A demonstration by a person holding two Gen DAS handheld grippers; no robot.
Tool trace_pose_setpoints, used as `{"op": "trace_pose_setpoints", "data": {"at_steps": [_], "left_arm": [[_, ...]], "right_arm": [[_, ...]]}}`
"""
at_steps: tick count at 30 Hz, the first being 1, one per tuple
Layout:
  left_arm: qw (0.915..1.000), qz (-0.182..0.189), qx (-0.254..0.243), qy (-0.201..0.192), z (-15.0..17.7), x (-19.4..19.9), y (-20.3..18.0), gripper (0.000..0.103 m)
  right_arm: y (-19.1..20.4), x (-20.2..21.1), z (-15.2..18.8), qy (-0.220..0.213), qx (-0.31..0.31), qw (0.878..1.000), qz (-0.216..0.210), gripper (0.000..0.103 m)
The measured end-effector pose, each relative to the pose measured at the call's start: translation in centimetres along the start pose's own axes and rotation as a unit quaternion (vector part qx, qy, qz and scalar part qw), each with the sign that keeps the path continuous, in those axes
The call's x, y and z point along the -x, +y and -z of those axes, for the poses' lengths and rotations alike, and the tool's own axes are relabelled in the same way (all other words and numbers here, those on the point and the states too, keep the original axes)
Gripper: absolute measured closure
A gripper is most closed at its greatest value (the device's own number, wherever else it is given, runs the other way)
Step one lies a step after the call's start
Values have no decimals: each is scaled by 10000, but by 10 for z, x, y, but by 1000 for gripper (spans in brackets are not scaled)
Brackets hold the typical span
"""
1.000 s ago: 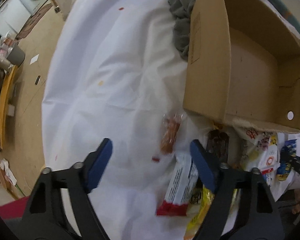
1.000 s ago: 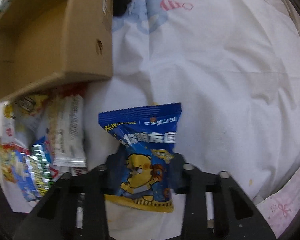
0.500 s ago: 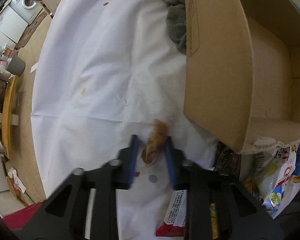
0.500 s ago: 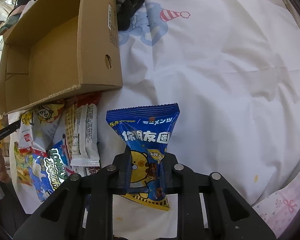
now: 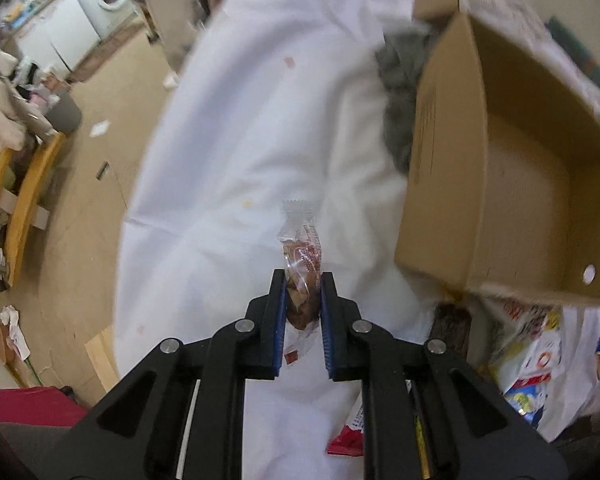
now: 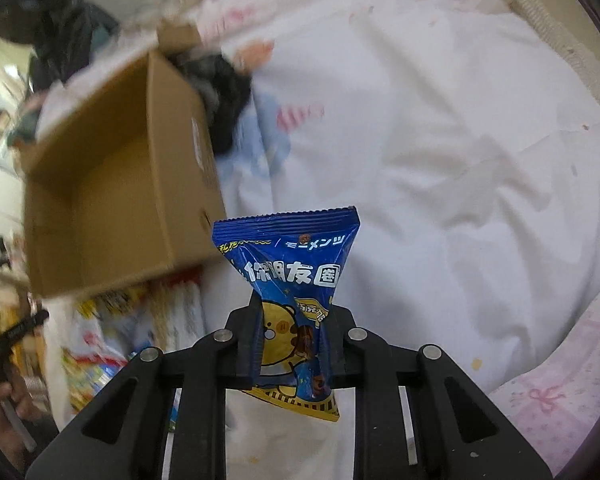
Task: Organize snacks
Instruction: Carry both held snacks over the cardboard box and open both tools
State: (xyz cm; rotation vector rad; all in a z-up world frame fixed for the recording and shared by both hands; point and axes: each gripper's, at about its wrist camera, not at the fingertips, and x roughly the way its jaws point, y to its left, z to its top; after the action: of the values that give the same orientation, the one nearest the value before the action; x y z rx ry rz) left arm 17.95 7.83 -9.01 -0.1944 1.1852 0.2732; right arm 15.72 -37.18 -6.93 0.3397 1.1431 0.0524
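The left gripper (image 5: 303,292) is pressed nearly together, pinching a clear packet of brown snack (image 5: 301,256) upright above the white sheet (image 5: 240,128), just left of the open cardboard box (image 5: 520,184). The right gripper (image 6: 294,332) squeezes a blue snack bag (image 6: 292,280), lifted off the sheet, right of the box (image 6: 112,200). More snack packets (image 6: 112,320) lie heaped below the box.
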Motion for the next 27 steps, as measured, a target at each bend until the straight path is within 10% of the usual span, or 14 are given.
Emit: {"op": "trace_pose_setpoints", "data": {"at_steps": [11, 27], "left_arm": [[9840, 484, -573, -1614, -3, 96, -30, 91], [9758, 864, -1263, -1563, -30, 93, -96, 90]], "right_arm": [[61, 43, -15, -1211, 576, 9841, -1166, 80], [114, 20, -30, -1114, 1120, 9777, -1385, 80]]}}
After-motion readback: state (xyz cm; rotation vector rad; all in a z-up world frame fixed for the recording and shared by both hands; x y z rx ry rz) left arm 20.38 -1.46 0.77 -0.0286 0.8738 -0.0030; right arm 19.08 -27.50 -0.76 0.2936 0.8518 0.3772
